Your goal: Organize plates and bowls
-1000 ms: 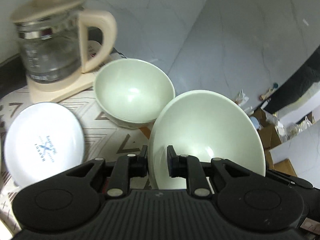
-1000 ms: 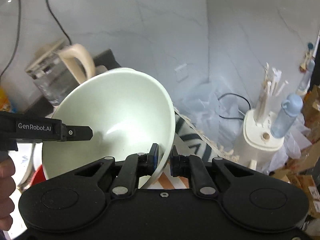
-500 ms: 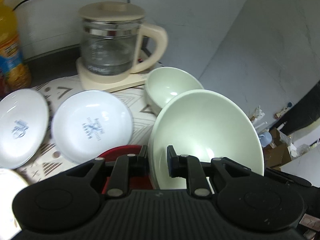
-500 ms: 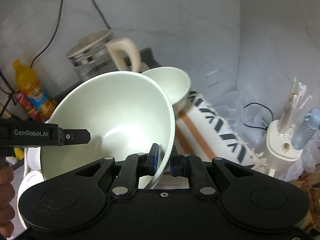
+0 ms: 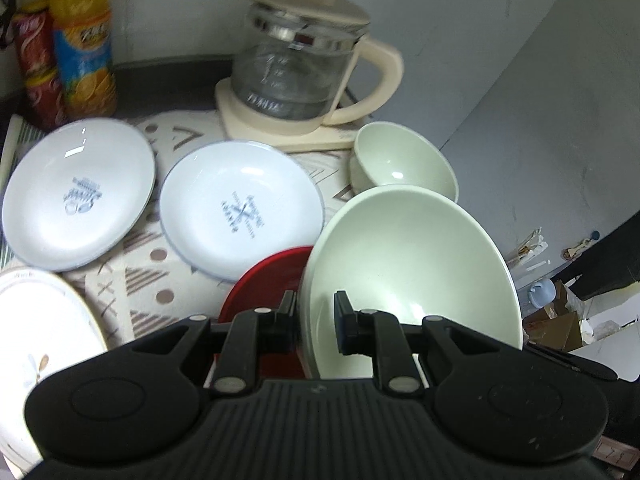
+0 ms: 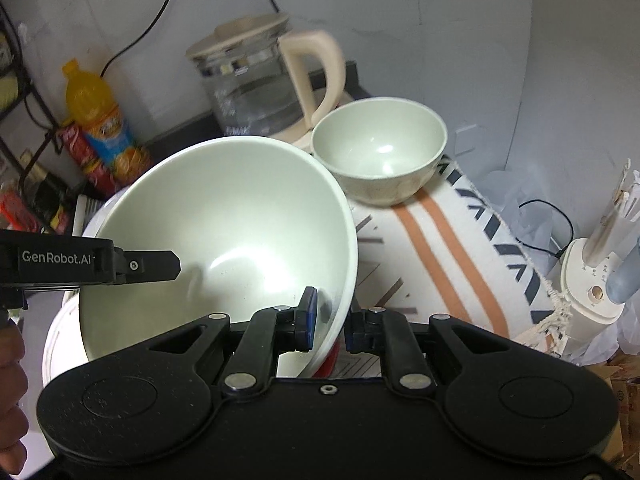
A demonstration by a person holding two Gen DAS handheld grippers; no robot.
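Both grippers hold one large pale green bowl (image 5: pixel 412 264) by its rim, tilted above the table. My left gripper (image 5: pixel 316 320) is shut on its near rim. My right gripper (image 6: pixel 330 318) is shut on the opposite rim of the same bowl (image 6: pixel 224 224). A smaller pale green bowl (image 5: pixel 400 164) stands upright on the mat beyond, also in the right wrist view (image 6: pixel 380 148). Two white plates with blue print (image 5: pixel 76 192) (image 5: pixel 240 208) lie on the mat. A red plate (image 5: pixel 264 284) lies under the held bowl. A patterned plate (image 5: pixel 36 324) is at the lower left.
A glass kettle with a cream handle (image 5: pixel 304 64) stands on its base at the back. An orange juice bottle (image 5: pixel 84 44) and a red can (image 5: pixel 36 68) stand at the back left. The patterned mat's right edge (image 6: pixel 500 248) borders a cream appliance (image 6: pixel 592 276).
Both grippers have carried the large bowl back and to the left. The small bowl and kettle now lie farther off, and the plates, bottle and can have come into view.
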